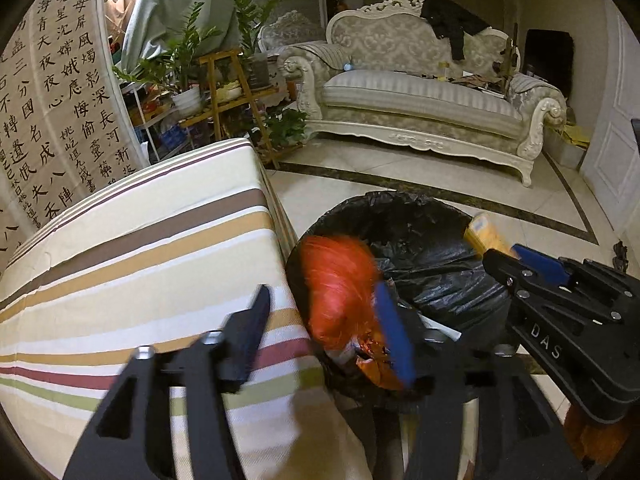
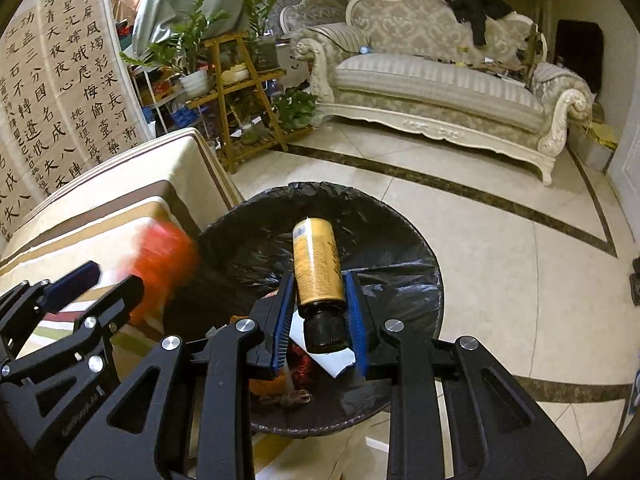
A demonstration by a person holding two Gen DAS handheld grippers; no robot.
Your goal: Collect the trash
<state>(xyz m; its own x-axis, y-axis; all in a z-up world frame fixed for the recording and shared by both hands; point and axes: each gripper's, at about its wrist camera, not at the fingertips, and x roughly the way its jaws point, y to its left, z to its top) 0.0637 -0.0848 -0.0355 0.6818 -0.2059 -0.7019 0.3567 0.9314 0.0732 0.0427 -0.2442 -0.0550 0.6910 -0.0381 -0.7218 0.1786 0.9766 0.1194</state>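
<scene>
A bin lined with a black bag (image 1: 424,240) (image 2: 360,216) stands on the floor beside the table. My left gripper (image 1: 326,320) is open at the table's edge; a blurred orange-red bag (image 1: 340,284) (image 2: 168,256) is against its right finger over the bin's rim, and I cannot tell if it is loose. My right gripper (image 2: 320,312) is shut on a yellow bottle (image 2: 318,264) with a black cap (image 2: 326,332), held over the bin's mouth. The bottle also shows in the left wrist view (image 1: 486,236). Paper and other trash (image 2: 296,376) lie inside the bin.
The table has a striped cloth (image 1: 132,264) (image 2: 100,208). A pale sofa (image 1: 424,100) stands across the tiled floor (image 2: 520,260). A wooden plant stand (image 1: 236,96) and potted plants stand behind the table. A calligraphy screen (image 1: 60,92) is at the left.
</scene>
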